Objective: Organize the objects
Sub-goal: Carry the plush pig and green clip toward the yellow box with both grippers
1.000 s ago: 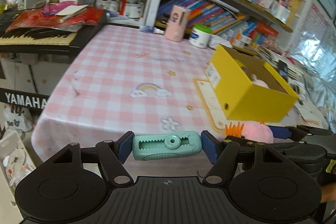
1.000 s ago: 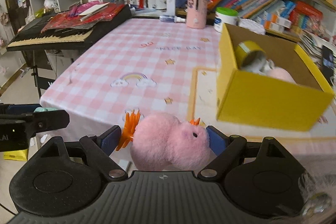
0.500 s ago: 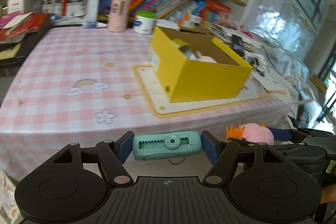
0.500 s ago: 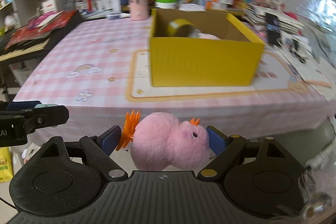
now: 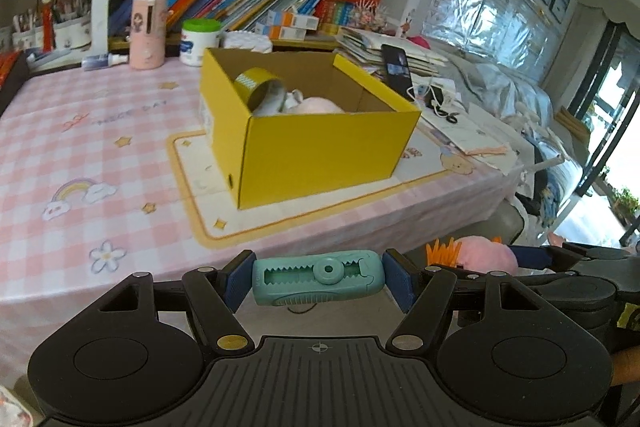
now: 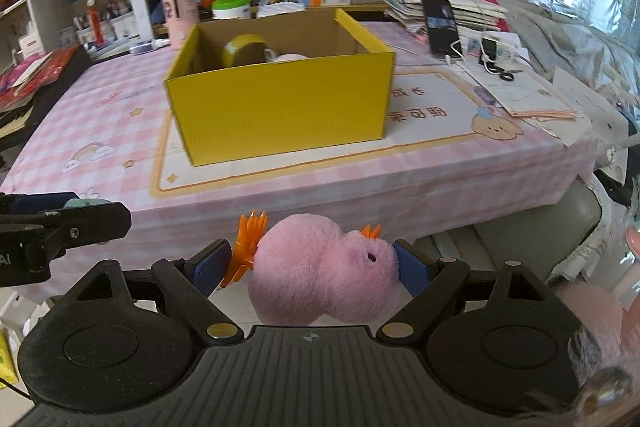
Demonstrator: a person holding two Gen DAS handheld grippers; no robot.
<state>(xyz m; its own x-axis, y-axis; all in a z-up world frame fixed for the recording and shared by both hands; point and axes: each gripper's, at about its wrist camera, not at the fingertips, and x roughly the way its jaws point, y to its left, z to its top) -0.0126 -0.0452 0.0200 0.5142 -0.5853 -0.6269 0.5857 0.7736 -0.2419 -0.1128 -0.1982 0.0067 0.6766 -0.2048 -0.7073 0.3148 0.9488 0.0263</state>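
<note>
My left gripper (image 5: 318, 281) is shut on a teal correction-tape dispenser (image 5: 318, 283), held off the table's near edge. My right gripper (image 6: 316, 267) is shut on a pink plush toy (image 6: 324, 281) with orange tufts; the toy also shows in the left wrist view (image 5: 486, 251). An open yellow cardboard box (image 5: 320, 151) (image 6: 280, 111) stands on a cream mat on the pink checked table (image 5: 80, 155). Inside it lie a yellow tape roll (image 5: 256, 85) (image 6: 240, 49) and a pale pink soft thing (image 5: 316, 105). Both grippers are in front of and below the box.
A pink cylinder (image 5: 148, 31) and a green-lidded white jar (image 5: 199, 41) stand behind the box. Bookshelves rise at the back. A phone (image 6: 442, 25), cables and papers (image 6: 532, 99) lie at the table's right. A keyboard (image 6: 24, 99) is at the left.
Both grippers have swung to the right along the table's front edge, so the yellow box now sits ahead of them. Each still holds its object.
</note>
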